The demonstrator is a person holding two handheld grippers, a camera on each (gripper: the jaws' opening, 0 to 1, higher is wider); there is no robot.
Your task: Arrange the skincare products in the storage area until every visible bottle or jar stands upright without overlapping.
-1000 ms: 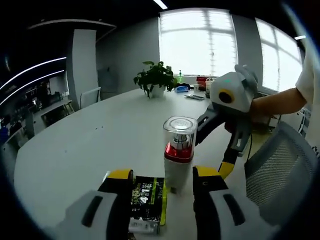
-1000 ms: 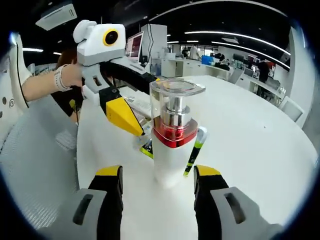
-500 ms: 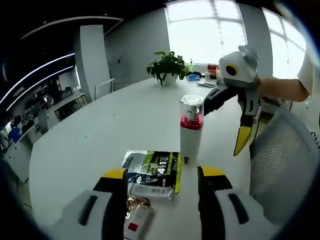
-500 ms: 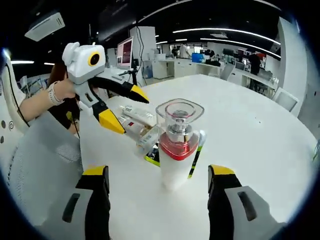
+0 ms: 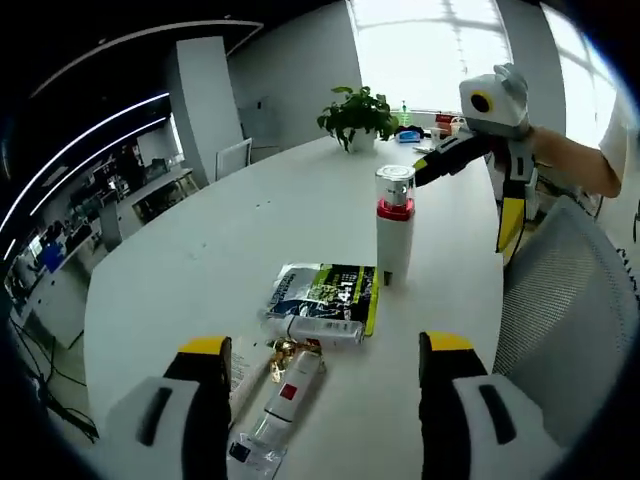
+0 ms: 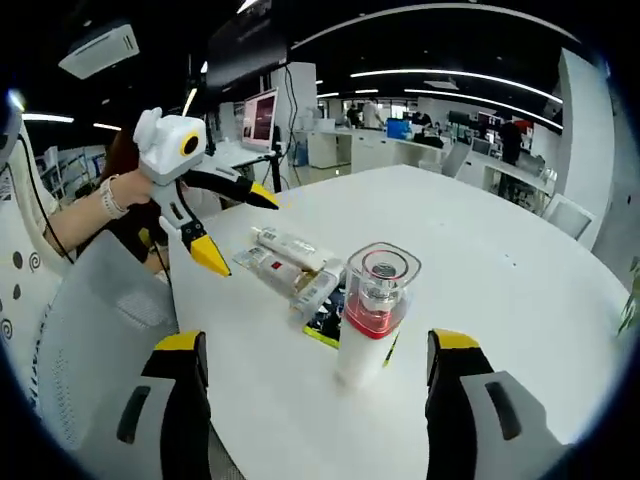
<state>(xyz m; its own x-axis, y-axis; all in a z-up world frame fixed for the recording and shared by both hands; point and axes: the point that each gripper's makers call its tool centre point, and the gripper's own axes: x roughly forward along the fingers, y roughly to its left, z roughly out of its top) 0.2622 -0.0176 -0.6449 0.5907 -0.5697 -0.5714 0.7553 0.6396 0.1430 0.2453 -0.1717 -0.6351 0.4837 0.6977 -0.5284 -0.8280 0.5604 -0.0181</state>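
A white pump bottle (image 5: 395,228) with a red band and clear cap stands upright on the white table (image 5: 200,260). Beside its base lies a flat green-and-black sachet (image 5: 330,290), with a white tube (image 5: 315,328) and a second tube (image 5: 282,392) lying on their sides. My left gripper (image 5: 325,345) is open and empty, short of the tubes. The right gripper (image 5: 465,200) hangs open beyond the bottle. In the right gripper view, my right gripper (image 6: 315,340) is open, the bottle (image 6: 375,315) stands between and ahead of its jaws, and the tubes (image 6: 290,258) lie behind it. The left gripper (image 6: 240,230) hovers open.
A potted plant (image 5: 362,110) and small items stand at the table's far end by the window. A grey mesh chair (image 5: 560,300) sits close to the table edge, also seen as the chair (image 6: 90,330). A person's hand (image 6: 115,195) holds the left gripper.
Both grippers have pulled back from the bottle, which stays upright on the table. The lying tubes have come into the left gripper view as it backed away.
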